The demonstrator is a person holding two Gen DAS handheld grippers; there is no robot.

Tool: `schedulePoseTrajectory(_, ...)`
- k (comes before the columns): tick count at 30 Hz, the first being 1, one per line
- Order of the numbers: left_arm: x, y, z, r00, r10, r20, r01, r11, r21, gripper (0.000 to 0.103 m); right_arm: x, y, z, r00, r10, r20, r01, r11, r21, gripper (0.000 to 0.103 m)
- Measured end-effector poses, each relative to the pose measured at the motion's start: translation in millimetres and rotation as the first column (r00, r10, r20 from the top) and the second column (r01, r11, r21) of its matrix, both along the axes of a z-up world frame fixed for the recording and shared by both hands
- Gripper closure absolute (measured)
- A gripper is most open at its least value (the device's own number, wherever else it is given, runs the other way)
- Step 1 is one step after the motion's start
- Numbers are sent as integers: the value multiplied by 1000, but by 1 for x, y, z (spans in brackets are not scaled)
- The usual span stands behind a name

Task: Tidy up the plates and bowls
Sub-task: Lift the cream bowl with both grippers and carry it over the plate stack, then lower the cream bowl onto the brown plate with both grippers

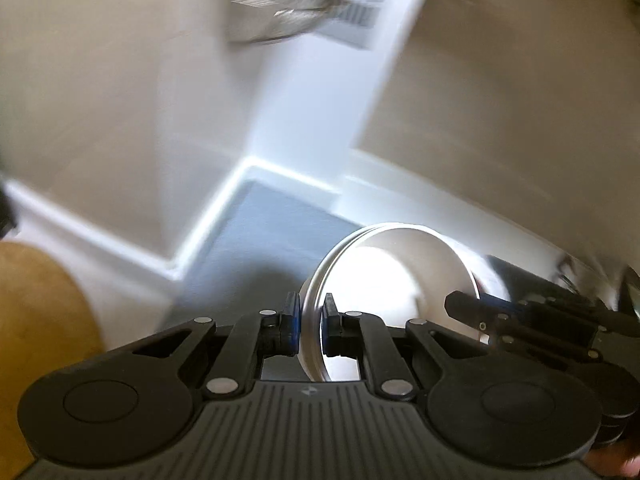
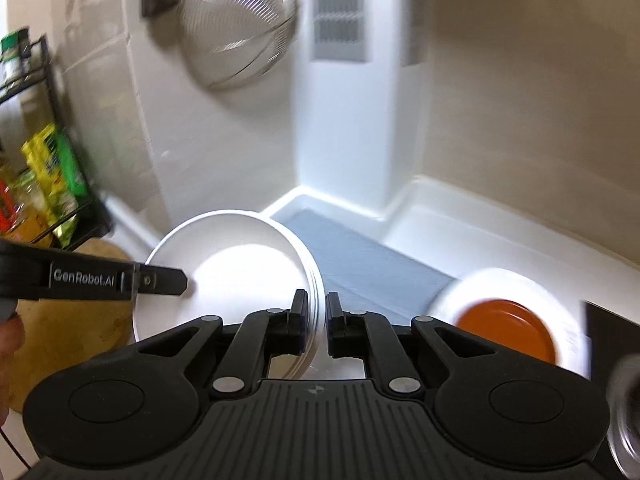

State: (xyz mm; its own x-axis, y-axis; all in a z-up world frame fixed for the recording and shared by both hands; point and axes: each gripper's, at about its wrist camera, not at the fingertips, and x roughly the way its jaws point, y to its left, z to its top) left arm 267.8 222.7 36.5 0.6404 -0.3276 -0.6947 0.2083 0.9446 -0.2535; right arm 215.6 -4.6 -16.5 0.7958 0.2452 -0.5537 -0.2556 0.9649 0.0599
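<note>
My left gripper [image 1: 311,322] is narrowed to a slim gap, its blue pads on either side of the rim of a stack of white plates [image 1: 384,276] that stands on edge, tilted up ahead and to its right. My right gripper [image 2: 317,320] is closed just as far on the same stack [image 2: 240,276], which leans away to its left. Well off to its right a white bowl [image 2: 508,316] with an orange inside sits on the white counter [image 2: 440,224], beside the grey mat [image 2: 360,264].

White tiled corner [image 2: 344,128], vent [image 2: 339,12], grey mat [image 2: 360,256].
</note>
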Motion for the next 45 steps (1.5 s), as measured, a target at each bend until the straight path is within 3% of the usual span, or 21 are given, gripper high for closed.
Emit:
schedulePoseTrajectory(8,-35,-74,21,972,-228,55,228,974,3,92,-79,-67,11,971,-233,56,232,972,35,93)
schedulePoseTrajectory(15,-70,-120,18,937,-343,65,342,939,17,92,-128,-100,6,925,-373,69,368,927,75,93)
schedulePoseTrajectory(31,-83,-152,25,917,-392,74,390,920,43,92,-155,-127,0,901,-428,73,420,901,105,93)
schedulePoseTrajectory(45,-53,-187,14,926,-375,45,373,926,58,92,-127,-162,-10,907,-419,41,413,904,108,93)
